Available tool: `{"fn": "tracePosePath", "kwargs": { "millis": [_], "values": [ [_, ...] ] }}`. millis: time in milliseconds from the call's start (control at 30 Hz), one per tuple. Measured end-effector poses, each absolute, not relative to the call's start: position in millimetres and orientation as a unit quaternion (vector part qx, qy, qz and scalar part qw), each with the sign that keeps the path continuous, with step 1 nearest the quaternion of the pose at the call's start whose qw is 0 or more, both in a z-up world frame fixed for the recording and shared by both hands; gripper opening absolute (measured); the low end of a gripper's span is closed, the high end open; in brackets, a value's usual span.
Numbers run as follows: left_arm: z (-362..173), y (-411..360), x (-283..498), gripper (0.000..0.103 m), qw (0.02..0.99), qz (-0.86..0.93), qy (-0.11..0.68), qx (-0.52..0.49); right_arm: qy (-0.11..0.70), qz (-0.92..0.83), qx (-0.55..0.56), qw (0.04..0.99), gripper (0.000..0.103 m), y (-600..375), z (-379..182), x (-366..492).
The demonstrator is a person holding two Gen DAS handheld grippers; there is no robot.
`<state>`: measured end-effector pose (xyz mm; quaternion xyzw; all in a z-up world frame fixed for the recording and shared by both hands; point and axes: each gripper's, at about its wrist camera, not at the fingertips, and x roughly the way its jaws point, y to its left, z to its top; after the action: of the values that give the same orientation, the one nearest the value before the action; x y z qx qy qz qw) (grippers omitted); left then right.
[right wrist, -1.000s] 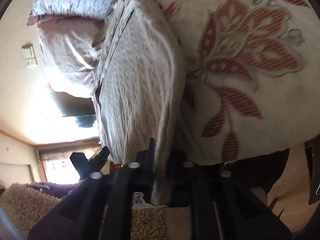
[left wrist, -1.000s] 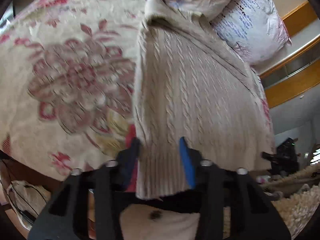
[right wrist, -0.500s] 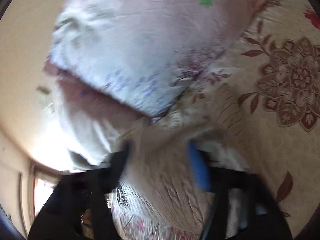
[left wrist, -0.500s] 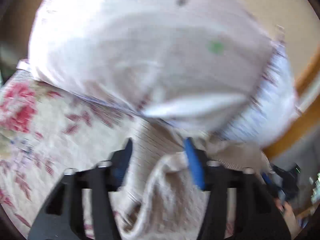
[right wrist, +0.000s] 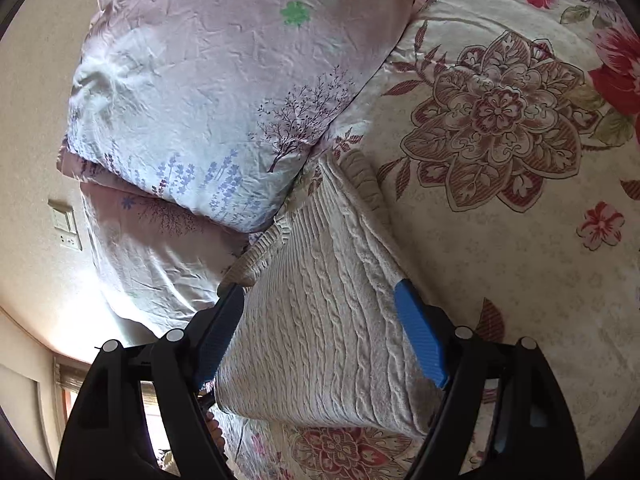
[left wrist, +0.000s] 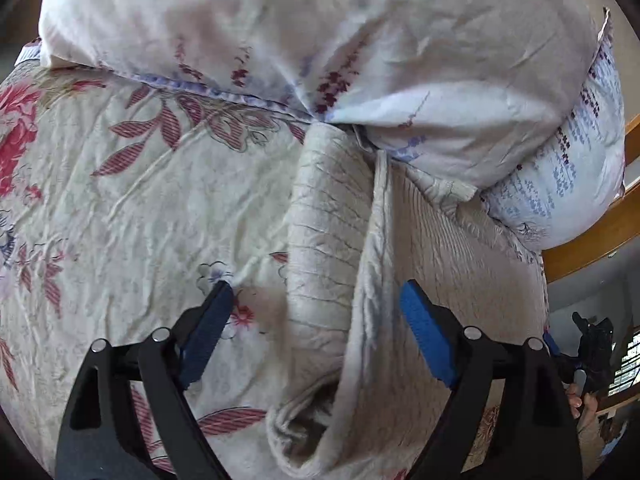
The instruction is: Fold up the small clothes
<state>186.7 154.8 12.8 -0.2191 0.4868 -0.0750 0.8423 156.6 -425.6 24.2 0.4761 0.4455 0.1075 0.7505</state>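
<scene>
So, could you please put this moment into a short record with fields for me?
garment: cream cable-knit sweater, folded over, lying on the bed
surface: cream bedsheet with red floral print
far end of garment: up against the white pillow with purple sprig print
left gripper: open, fingers either side of the sweater's fold
right gripper: open, fingers straddling the sweater
other: wooden bed frame at right in the left wrist view

your sweater [left wrist: 332, 240] has its far end tucked under the pillow [left wrist: 320, 40], so you can't see its collar. its near fold runs off the bottom edge. the pillow's top is cropped too.
</scene>
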Motion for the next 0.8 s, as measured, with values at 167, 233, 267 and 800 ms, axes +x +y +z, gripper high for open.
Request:
{"fn": "tracePosePath", "kwargs": {
  "millis": [167,233,267,800],
  "values": [
    [14,127,205,0.020,0.825,-0.094,0.490,-0.265,0.443,0.108,0.484,0.747,0.079,-426,21,154],
    [35,114,206,0.017,0.822,-0.128,0.470,-0.294,0.436,0.103,0.483,0.752,0.079,-434,24,148],
    [48,103,206,0.017,0.822,-0.152,0.458,-0.303,0.434,0.100,0.480,0.756,0.079,-438,26,146],
    [90,-101,255,0.056,0.775,-0.342,0.450,-0.282,0.460,0.110,0.481,0.738,0.090,-486,22,173]
  ]
}}
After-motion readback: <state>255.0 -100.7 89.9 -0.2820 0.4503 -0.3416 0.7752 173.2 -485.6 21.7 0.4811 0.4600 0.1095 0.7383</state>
